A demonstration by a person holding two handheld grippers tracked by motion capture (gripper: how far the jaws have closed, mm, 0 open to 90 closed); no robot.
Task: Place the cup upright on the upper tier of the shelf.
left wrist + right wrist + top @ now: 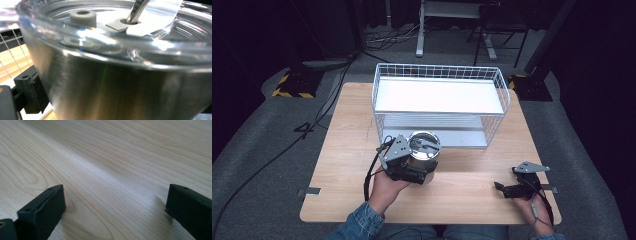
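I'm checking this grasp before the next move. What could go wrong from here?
1. The left gripper grips the steel canister by its smooth, shiny wall, so it might slip or tilt if lifted.
2. The white wire rack stands just behind the canister; swinging it forward could knock the rack's lower front edge.
3. The right gripper rests open on the table, giving no support.

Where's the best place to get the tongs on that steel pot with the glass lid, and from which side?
Take the steel pot by its straight cylindrical wall, below the glass lid, coming in level from the person's side, as the left tongs do. The lid's rim is rounded and slick, and the wire rack stands close behind, so the far side looks cramped.
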